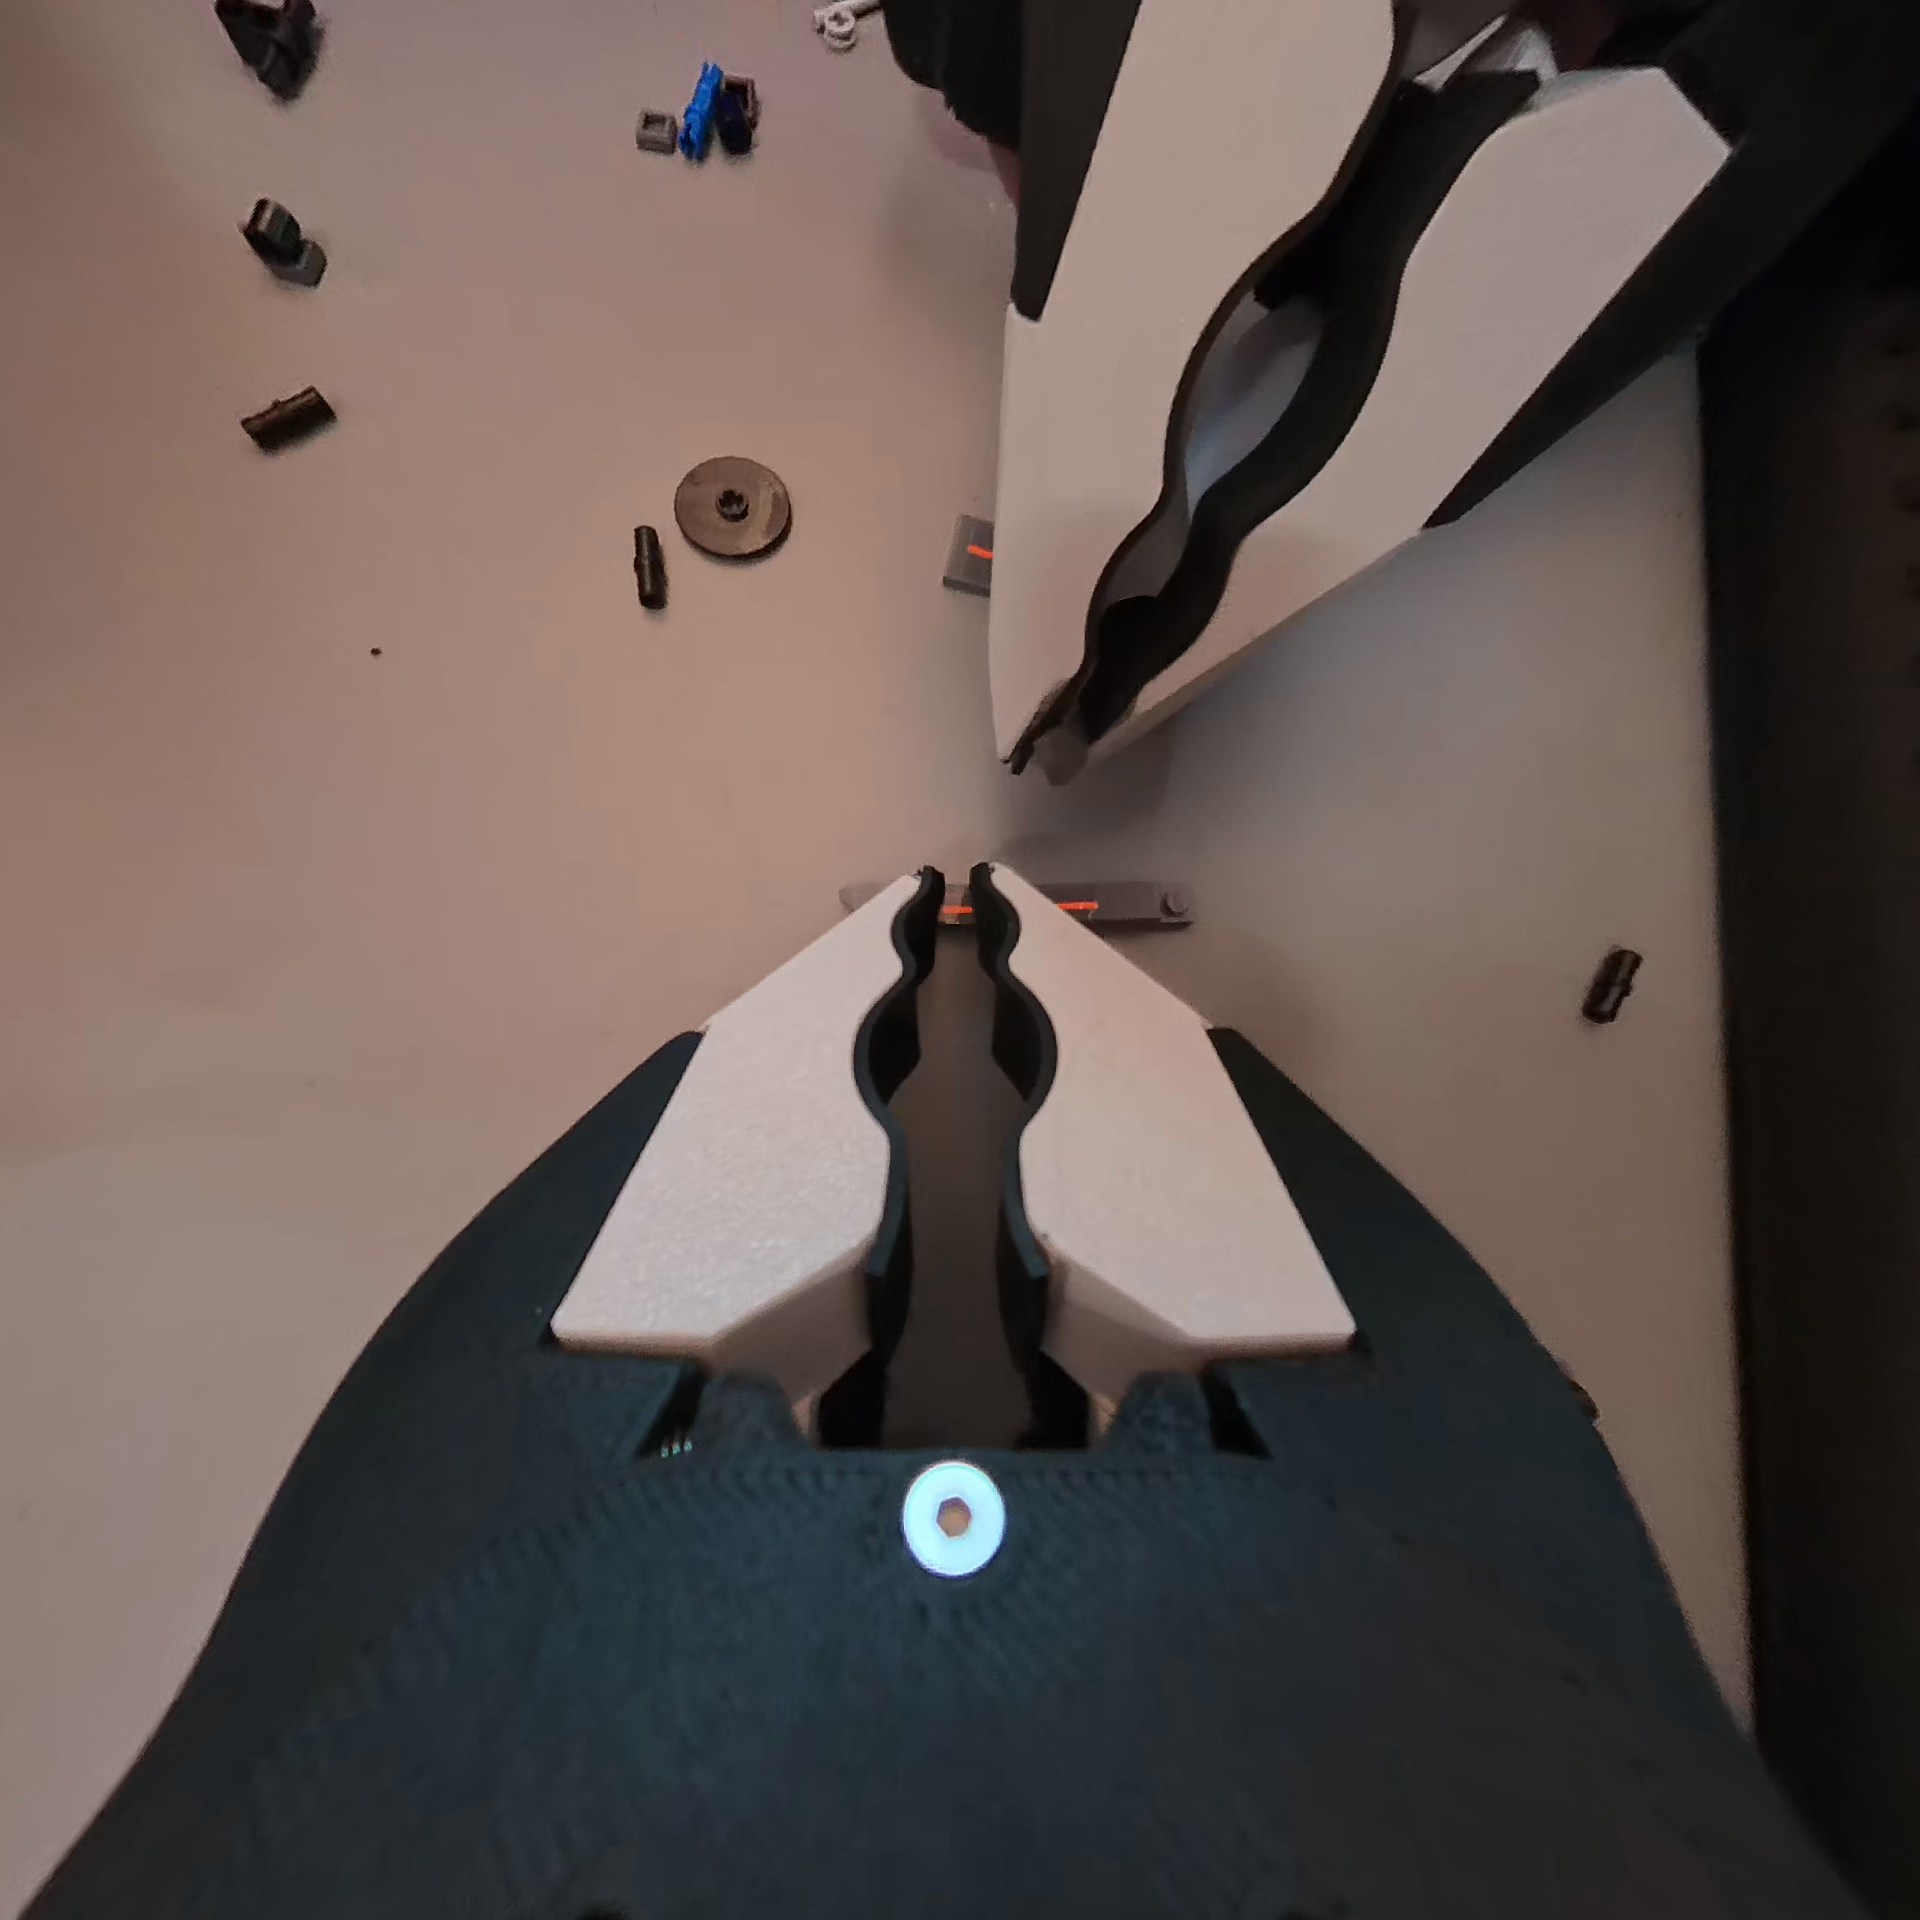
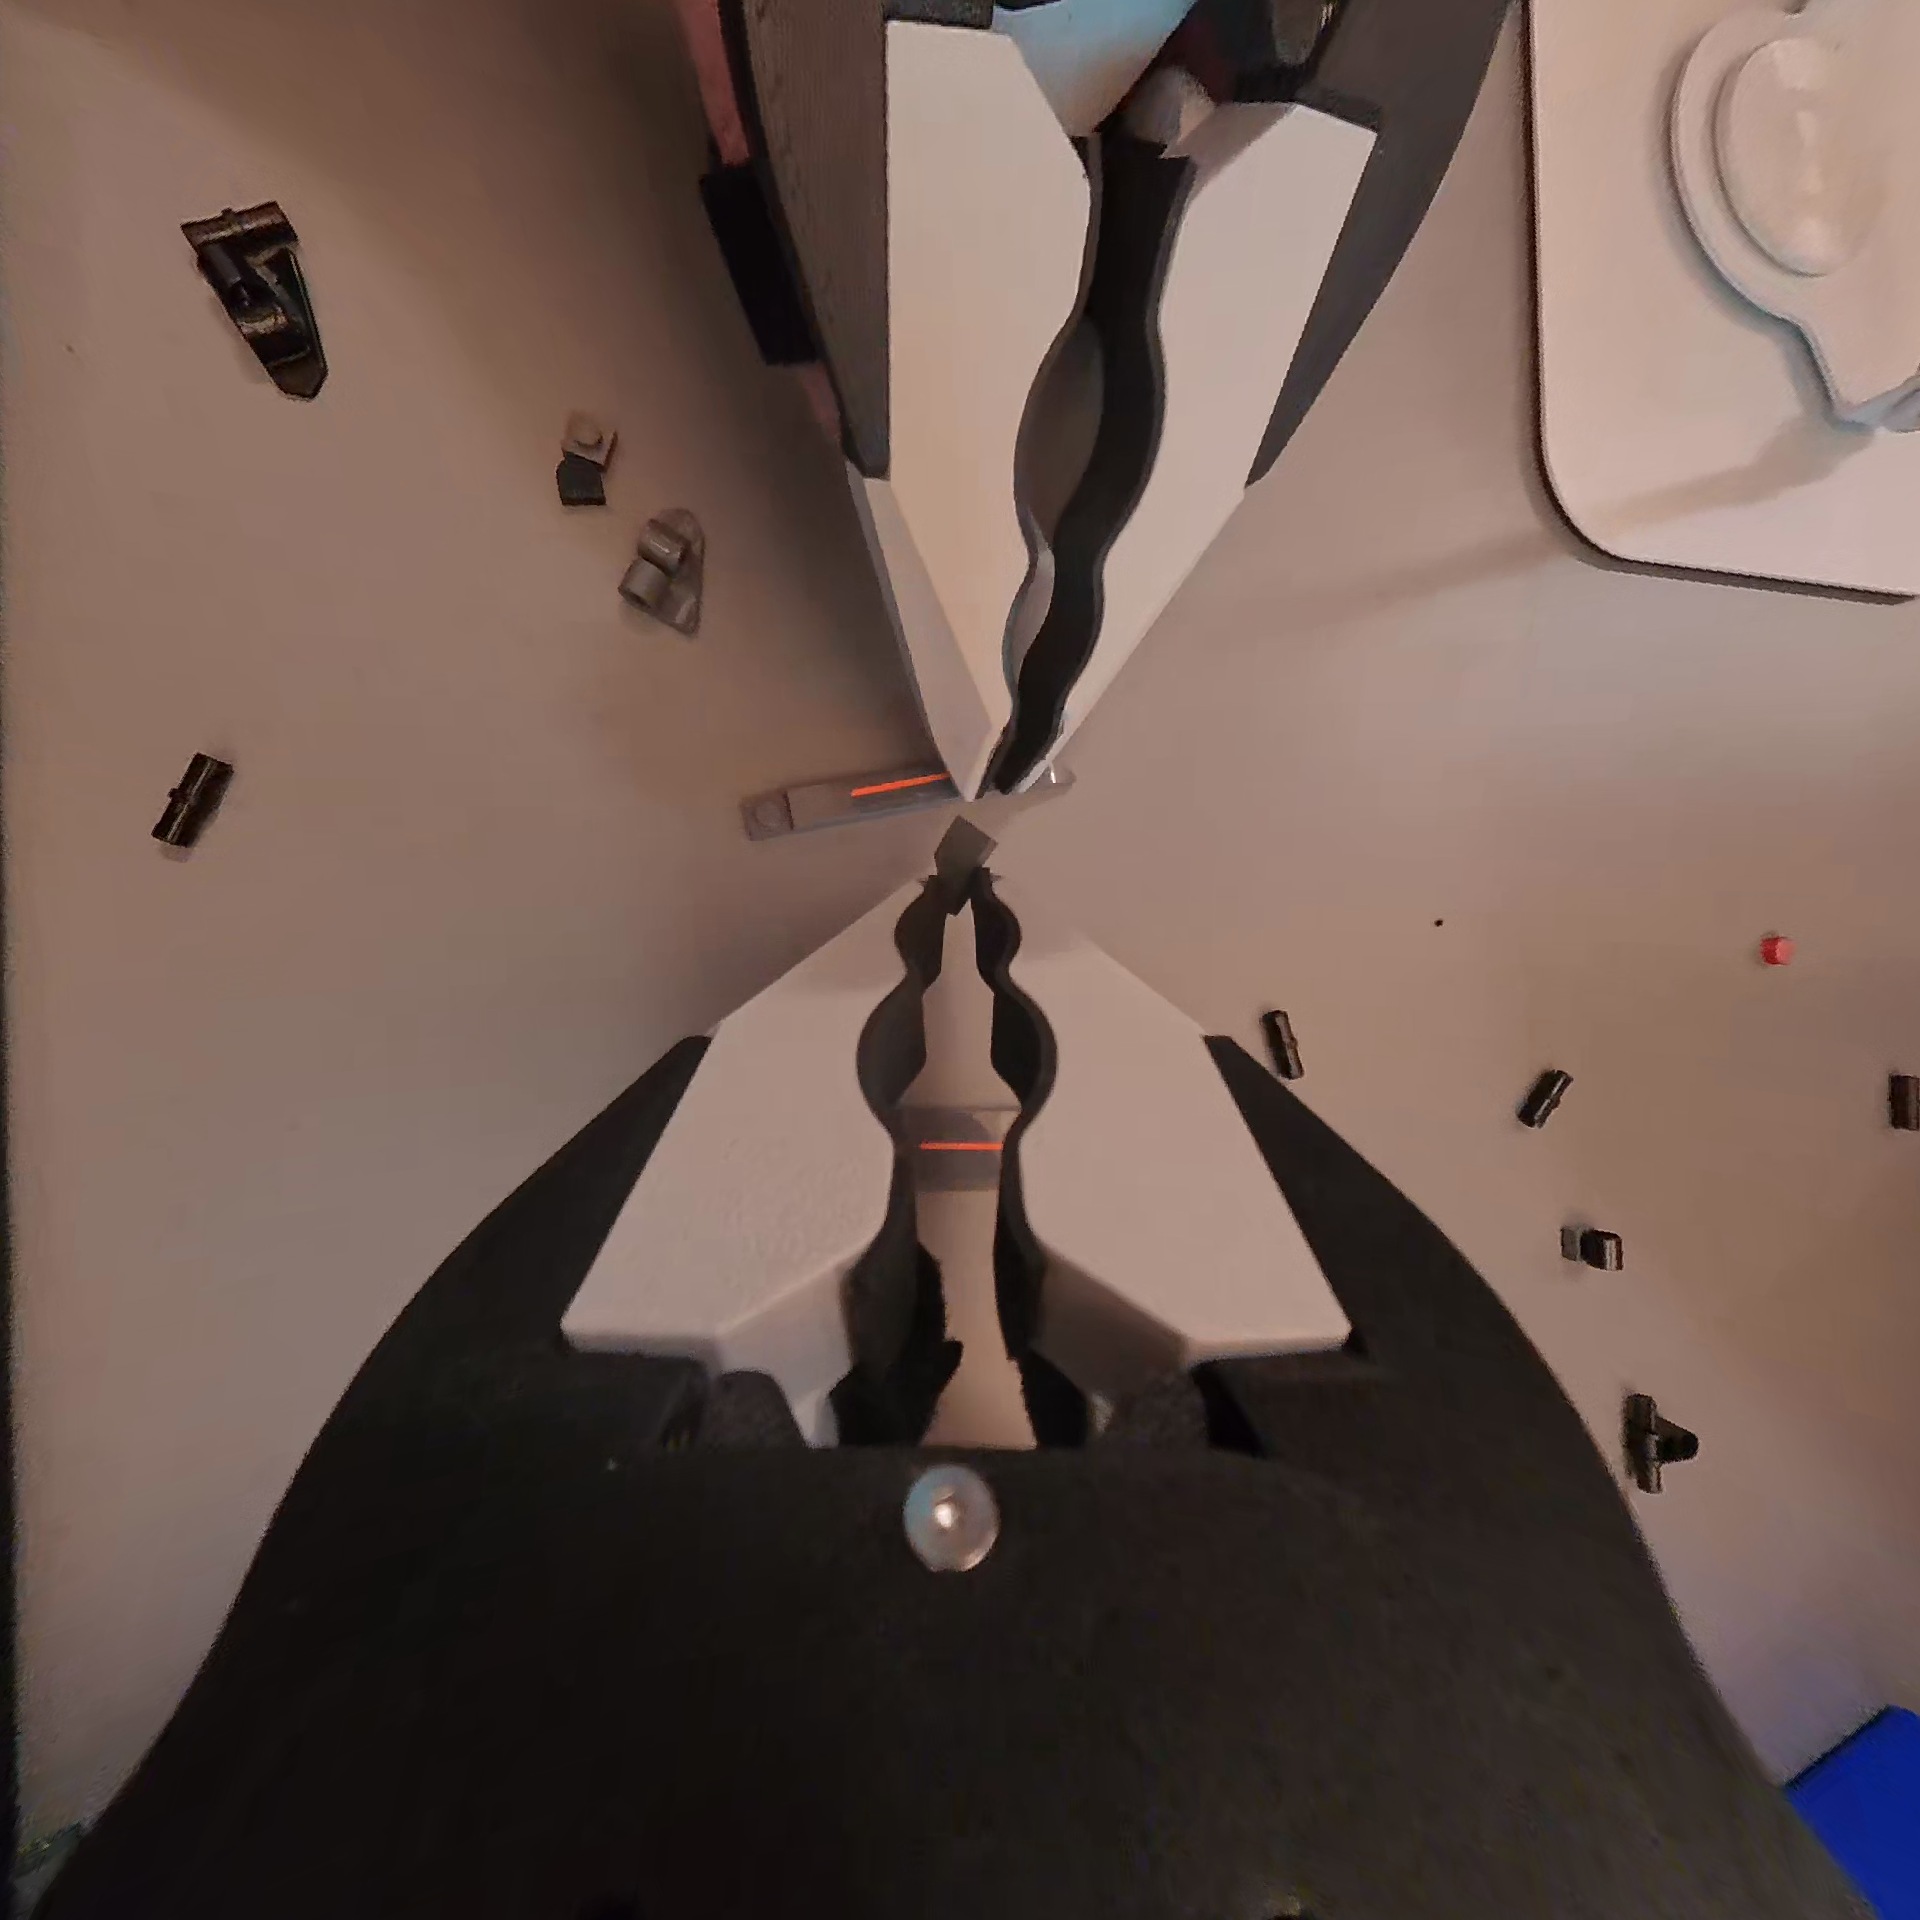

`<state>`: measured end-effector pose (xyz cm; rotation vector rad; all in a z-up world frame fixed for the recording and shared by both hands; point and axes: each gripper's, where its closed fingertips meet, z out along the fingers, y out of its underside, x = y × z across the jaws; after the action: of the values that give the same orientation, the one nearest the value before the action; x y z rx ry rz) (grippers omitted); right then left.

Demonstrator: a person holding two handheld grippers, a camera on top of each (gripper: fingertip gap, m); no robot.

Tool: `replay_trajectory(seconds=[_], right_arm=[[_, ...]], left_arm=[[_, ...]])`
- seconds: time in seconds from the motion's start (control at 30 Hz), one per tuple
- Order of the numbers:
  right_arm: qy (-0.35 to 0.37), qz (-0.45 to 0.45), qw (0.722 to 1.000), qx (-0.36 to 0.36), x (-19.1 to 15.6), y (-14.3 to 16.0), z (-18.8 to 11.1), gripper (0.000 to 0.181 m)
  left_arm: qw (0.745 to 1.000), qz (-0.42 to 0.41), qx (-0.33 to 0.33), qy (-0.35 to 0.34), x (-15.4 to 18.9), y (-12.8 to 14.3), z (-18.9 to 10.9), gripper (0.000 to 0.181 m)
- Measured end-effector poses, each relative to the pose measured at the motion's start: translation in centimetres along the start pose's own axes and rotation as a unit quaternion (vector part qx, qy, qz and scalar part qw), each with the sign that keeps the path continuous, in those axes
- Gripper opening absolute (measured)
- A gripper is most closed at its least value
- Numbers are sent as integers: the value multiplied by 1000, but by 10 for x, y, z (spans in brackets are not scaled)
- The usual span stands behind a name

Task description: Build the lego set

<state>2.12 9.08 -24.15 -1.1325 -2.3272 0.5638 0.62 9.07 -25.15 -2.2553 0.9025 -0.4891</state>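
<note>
A long grey plate with an orange stripe lies flat on the pale table. My left gripper is closed down on it, one fingertip on each side, with the plate showing in the narrow gap. In the right wrist view the plate runs left from the left gripper. My right gripper is shut on a small dark grey piece, held just above and close to the plate. In the left wrist view the right gripper comes in from the upper right. A second short grey tile with an orange stripe lies under the right fingers.
Loose parts lie around: a black disc, black pins, a blue piece, grey brackets, a black assembly, a red stud. A white tray stands at the far right. A dark edge borders the table. Both grippers' tips are close together, under 4 cm apart.
</note>
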Motion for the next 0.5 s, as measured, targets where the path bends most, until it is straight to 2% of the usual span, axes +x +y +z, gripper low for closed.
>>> replay_trajectory(seconds=[0.27, 0.4, 0.5], right_arm=[[-14, -1, 1000, -3, -5, 0, 0, 3], [-39, 2, 999, 3, -14, -3, 2, 3], [-61, 8, 998, 10, -21, -6, 1, 3]], left_arm=[[996, -41, -69, -30, -2, 17, -17, 8], [997, 45, -50, -35, 6, 7, -23, 21], [994, 82, -69, -28, 14, 11, -14, 31]])
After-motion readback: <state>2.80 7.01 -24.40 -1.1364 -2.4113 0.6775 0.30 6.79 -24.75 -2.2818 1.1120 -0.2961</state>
